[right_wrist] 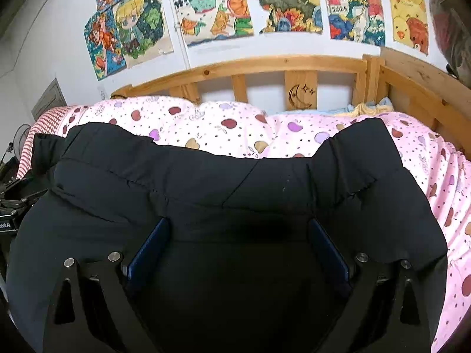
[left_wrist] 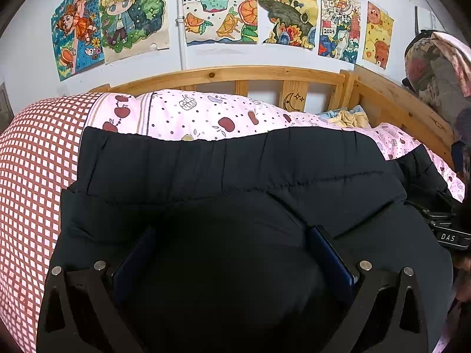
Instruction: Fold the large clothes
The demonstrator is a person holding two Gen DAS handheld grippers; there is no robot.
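Note:
A black padded jacket (left_wrist: 235, 170) lies spread on the bed, its elastic hem toward the headboard. In the left wrist view my left gripper (left_wrist: 232, 231) is open wide, its blue-padded fingers (left_wrist: 329, 253) resting on the puffy fabric, which bulges between them. The right wrist view shows the same jacket (right_wrist: 206, 182), with a folded part sticking up at the far right. My right gripper (right_wrist: 238, 221) is also open wide over the fabric, blue pads (right_wrist: 150, 244) on either side. Neither is pinching the cloth.
A pink fruit-print quilt (left_wrist: 206, 114) and a red checked cover (left_wrist: 32, 176) lie under the jacket. A wooden headboard (left_wrist: 235, 73) and side rail (right_wrist: 418, 88) bound the bed. Drawings (left_wrist: 217, 8) hang on the wall. Crumpled cloth (left_wrist: 350, 116) sits in the corner.

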